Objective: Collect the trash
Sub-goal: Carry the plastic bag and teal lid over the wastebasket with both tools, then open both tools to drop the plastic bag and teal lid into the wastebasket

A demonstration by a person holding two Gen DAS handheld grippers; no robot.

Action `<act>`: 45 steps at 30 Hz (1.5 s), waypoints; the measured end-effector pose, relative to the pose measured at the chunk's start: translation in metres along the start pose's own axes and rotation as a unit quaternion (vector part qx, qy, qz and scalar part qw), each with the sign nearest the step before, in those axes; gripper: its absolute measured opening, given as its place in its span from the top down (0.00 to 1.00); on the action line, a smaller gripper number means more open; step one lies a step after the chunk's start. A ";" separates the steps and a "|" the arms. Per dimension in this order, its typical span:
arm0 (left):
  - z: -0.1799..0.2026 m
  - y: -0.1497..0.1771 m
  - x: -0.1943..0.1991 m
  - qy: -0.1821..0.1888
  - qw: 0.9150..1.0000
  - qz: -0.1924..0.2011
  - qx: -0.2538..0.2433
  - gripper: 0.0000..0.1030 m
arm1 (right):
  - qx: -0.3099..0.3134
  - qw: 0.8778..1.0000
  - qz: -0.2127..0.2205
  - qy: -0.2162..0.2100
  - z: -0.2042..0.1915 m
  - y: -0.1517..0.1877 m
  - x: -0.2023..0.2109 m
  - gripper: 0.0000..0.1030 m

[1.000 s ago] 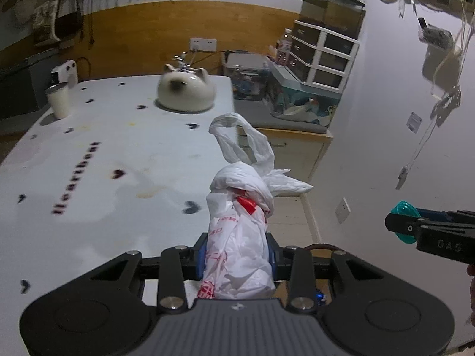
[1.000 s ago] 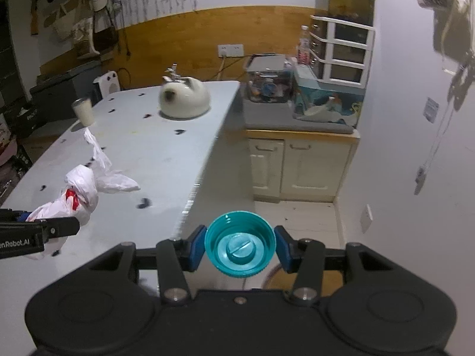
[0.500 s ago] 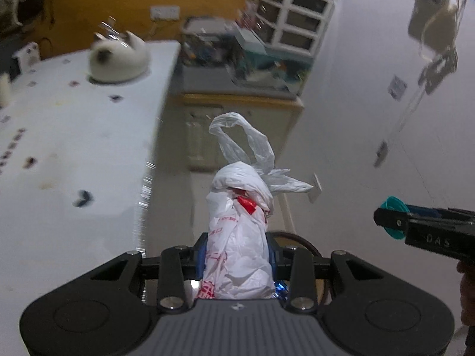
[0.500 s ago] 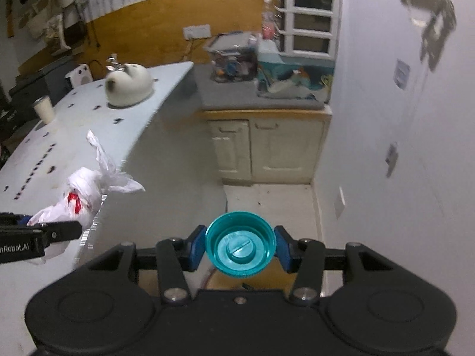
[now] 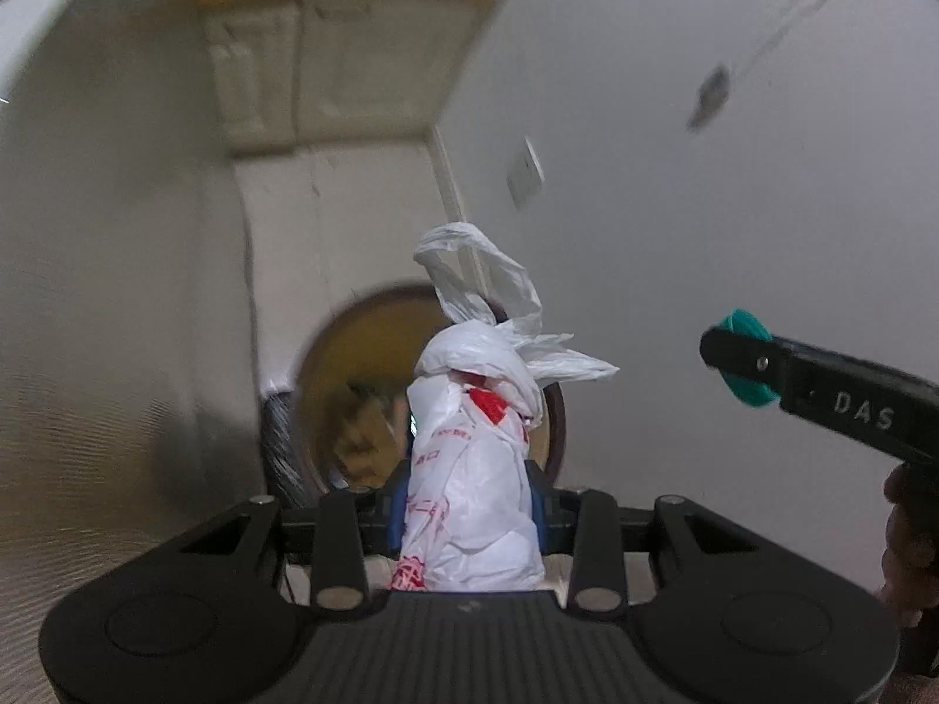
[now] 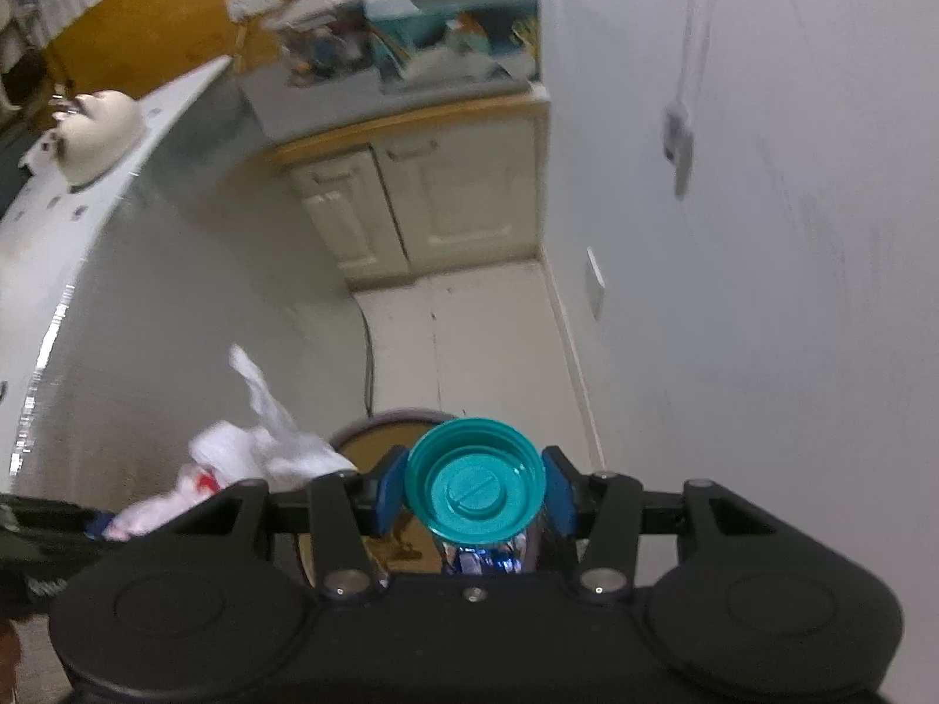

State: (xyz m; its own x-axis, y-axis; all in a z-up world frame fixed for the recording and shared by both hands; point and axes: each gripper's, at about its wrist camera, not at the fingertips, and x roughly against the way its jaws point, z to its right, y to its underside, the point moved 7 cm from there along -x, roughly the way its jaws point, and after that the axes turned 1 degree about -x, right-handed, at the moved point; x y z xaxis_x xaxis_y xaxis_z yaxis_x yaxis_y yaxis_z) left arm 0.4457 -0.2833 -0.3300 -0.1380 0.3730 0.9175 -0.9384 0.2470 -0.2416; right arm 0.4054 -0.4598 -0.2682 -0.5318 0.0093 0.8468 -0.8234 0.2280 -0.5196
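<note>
Your left gripper (image 5: pixel 469 519) is squeezing a white plastic bag (image 5: pixel 472 457) with red print on it. The bag is tied in a knot at the top, and its loose handles stick up above the knot. The blue pads (image 5: pixel 398 504) press on the bag from both sides.

Your right gripper (image 6: pixel 475 496) is clamped on a container with a teal lid (image 6: pixel 472 496). The lid faces the camera. Under the lid you can see a shiny wrapper with blue on it, but it is too blurry to say what kind of container it is.

Both things are up in the air, above a round bin (image 5: pixel 358 393) on the floor. The bin has a dark rim and a brownish inside. In the left view the bag hangs in front of the bin's mouth. In the right view the lid covers part of the bin's rim, and the bag is just to the left of it.

The bin stands between the side of the white table (image 6: pixel 88 270) and the white wall (image 6: pixel 763 293). A cream cabinet (image 6: pixel 422 199) is farther back.
</note>
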 end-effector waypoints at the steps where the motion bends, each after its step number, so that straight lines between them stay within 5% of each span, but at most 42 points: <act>1: 0.001 -0.001 -0.011 0.007 1.000 -0.010 -0.001 0.63 | -0.005 1.000 -0.006 0.002 0.003 0.002 -0.005 0.52; 7: 0.002 -0.014 -0.072 0.030 0.999 -0.038 -0.008 0.59 | -0.034 0.999 -0.036 0.010 0.018 0.017 -0.037 0.52; 11: -0.009 -0.015 -0.109 0.015 0.997 -0.069 -0.030 0.29 | -0.051 0.997 -0.056 0.008 0.023 0.029 -0.062 0.52; 13: -0.014 -0.008 -0.119 0.002 0.996 -0.080 -0.045 0.27 | -0.055 0.996 -0.069 0.006 0.023 0.036 -0.073 0.52; 20: -0.032 0.005 -0.130 -0.001 0.995 -0.090 -0.044 0.27 | -0.054 0.992 -0.113 -0.004 0.017 0.056 -0.112 0.52; 32: -0.052 0.012 -0.121 -0.009 0.997 -0.078 -0.027 0.00 | -0.044 0.987 -0.142 -0.067 -0.025 0.037 -0.182 0.50; 34: -0.055 0.013 -0.122 -0.013 0.996 -0.083 -0.023 0.00 | -0.051 0.985 -0.144 -0.081 -0.029 0.035 -0.187 0.30; 45: -0.068 0.016 -0.130 -0.047 0.994 -0.098 -0.003 0.00 | -0.039 0.982 -0.173 -0.071 -0.018 0.057 -0.187 0.19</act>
State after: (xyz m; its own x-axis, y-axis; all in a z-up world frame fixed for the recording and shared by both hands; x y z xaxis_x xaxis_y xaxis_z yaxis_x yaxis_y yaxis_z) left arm 0.4706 -0.2669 -0.4749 0.0178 0.2317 0.9726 -0.9485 0.3117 -0.0569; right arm 0.4612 -0.4305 -0.4539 -0.2487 -0.2161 0.9442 -0.9453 0.2667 -0.1879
